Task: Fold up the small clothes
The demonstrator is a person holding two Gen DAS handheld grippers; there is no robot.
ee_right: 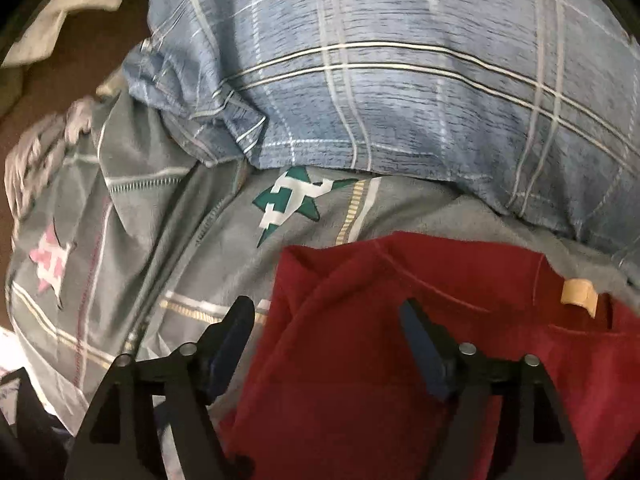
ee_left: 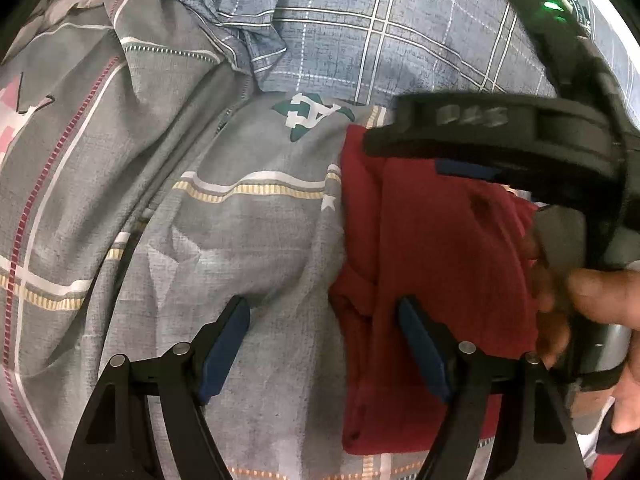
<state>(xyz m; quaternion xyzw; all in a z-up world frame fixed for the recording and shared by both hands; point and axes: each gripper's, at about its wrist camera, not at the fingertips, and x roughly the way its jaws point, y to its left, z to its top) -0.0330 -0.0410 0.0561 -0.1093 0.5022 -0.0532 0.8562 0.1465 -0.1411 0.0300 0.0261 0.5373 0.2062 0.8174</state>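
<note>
1. Left wrist view shows the red garment (ee_left: 436, 248) lying flat on the grey patterned bedsheet (ee_left: 256, 248), already partly folded as I judge.
2. The left gripper (ee_left: 324, 340) hangs over the left edge of the red garment with its jaws spread wide and nothing between them.
3. The right gripper (ee_right: 326, 340) also stands with jaws wide apart above the red garment (ee_right: 400, 360), pressing on nothing; a hand (ee_left: 600, 300) holds it.
4. The garment looks soft, light and limp, so it will sag; I would pinch a corner or the hem edge near the tan label (ee_right: 578, 294).
5. Beyond the red garment lies a blue checked cloth (ee_right: 400, 80), crumpled at one end; it sits close and could catch a sweeping fold.
</note>
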